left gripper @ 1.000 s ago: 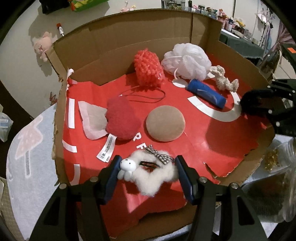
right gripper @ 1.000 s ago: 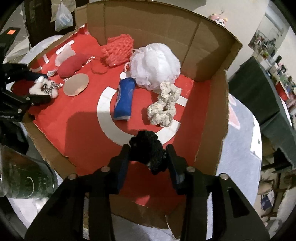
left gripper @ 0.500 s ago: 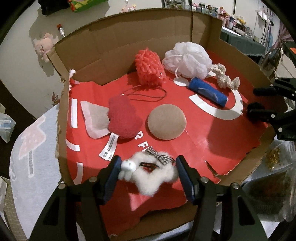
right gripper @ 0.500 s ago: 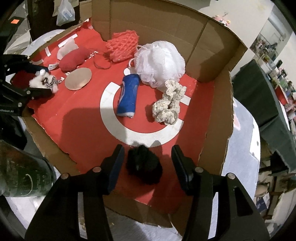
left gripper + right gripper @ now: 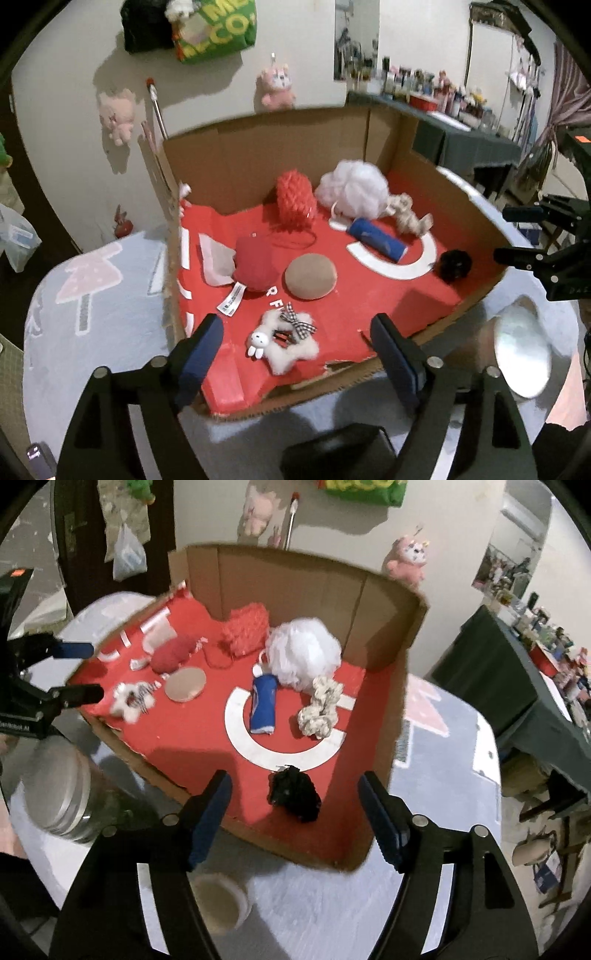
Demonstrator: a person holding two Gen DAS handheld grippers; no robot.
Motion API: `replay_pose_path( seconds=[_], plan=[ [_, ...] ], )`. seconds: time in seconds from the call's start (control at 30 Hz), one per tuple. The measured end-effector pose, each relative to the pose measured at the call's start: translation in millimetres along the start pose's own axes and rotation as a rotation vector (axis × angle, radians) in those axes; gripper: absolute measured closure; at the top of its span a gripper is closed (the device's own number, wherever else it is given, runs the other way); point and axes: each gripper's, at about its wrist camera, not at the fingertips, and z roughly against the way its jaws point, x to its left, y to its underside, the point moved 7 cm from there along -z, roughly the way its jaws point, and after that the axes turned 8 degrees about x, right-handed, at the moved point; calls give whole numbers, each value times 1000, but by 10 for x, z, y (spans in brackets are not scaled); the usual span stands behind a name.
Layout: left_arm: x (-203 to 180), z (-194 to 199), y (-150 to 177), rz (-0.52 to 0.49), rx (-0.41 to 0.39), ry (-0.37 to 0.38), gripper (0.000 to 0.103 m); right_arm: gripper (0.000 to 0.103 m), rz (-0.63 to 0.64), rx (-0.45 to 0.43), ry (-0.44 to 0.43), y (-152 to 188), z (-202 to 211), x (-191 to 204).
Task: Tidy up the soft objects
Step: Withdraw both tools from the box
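Note:
A cardboard box with a red lining holds the soft objects. A white fluffy rabbit clip lies at its near edge, free, in front of my open left gripper. A black scrunchie lies near the box's front right corner, free, between the fingers of my open right gripper, which is drawn back above it. Also inside are a red pouch, a tan round pad, a blue roll, a white mesh puff, a red knitted piece and a cream scrunchie.
A glass jar with a metal lid stands outside the box's front edge between the grippers. A small cup stands below the right gripper. The box sits on a pale cloth-covered table. Plush toys hang on the wall behind.
Both grippers opened, let go of the rabbit clip and the black scrunchie inside the box, and pulled back and up away from it.

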Motion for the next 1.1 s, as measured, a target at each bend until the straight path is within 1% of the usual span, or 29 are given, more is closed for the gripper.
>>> replay_pose_path(
  seconds=[0.03,0.1,0.23,0.3,0.37,0.47,0.6,0.77,0.93,1.1],
  plan=[
    [-17,77,16,1,-22,-4,15,32,-8,-15,-1,10,68,6],
    [-53,212,48,2,-59,-5,12,27,-24,-44,2,49,188,15],
    [-130,475,130,18,-131,-5,7,26,-60,-105,6,176,463,27],
    [-174,590,184,24,-166,-14,3,26,-78,-132,11,242,579,34],
    [-222,720,252,25,-213,-32,1,25,-94,-161,19,311,681,48],
    [-315,879,371,27,-269,-48,0,16,-124,-202,22,445,826,82],
    [-399,1007,553,52,-324,-51,0,15,-155,-244,40,664,934,179],
    [-469,1002,781,107,-345,-51,0,15,-187,-279,62,924,933,315],
    [-527,882,956,136,-334,-51,0,15,-230,-302,78,1128,846,396],
    [-574,719,1085,155,-306,-50,0,15,-262,-309,69,1250,736,434]
  ],
)
